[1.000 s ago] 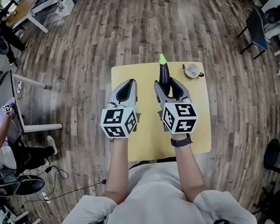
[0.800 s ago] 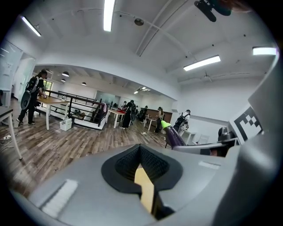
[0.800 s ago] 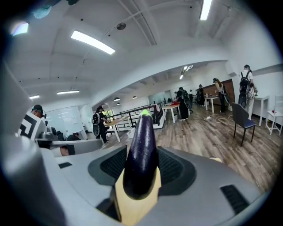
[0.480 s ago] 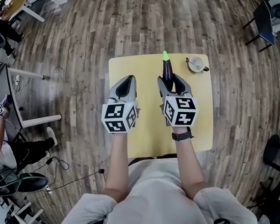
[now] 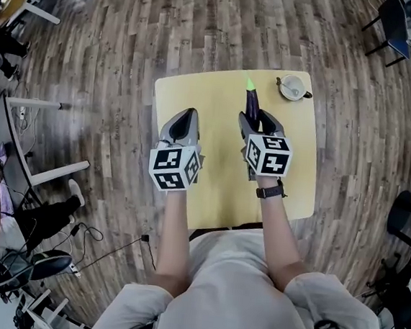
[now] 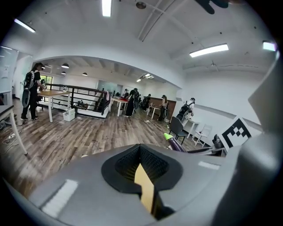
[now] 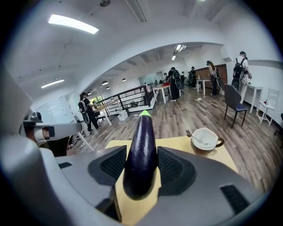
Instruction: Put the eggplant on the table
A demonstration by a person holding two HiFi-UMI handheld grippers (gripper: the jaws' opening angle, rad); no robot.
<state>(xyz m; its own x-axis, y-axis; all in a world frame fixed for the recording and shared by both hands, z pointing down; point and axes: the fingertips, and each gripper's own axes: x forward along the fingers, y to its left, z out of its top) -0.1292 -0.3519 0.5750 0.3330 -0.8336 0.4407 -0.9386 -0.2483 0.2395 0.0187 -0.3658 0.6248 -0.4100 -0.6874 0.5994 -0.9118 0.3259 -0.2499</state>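
Purple eggplant (image 7: 140,150) is clamped between the jaws of the right gripper (image 5: 258,123), its green tip pointing forward over the yellow counter (image 5: 211,103), near a cup (image 5: 292,87); jaws of the left gripper (image 5: 183,123) are together, holding nothing

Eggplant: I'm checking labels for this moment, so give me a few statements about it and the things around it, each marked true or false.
1. The right gripper holds the eggplant between its jaws. True.
2. The eggplant's green end points back toward the person. False: it points away from the person, toward the far side of the table.
3. The left gripper also grips the eggplant. False: its jaws are together with nothing between them, and it is apart from the eggplant.
4. A white cup stands on the table near its far right corner. True.
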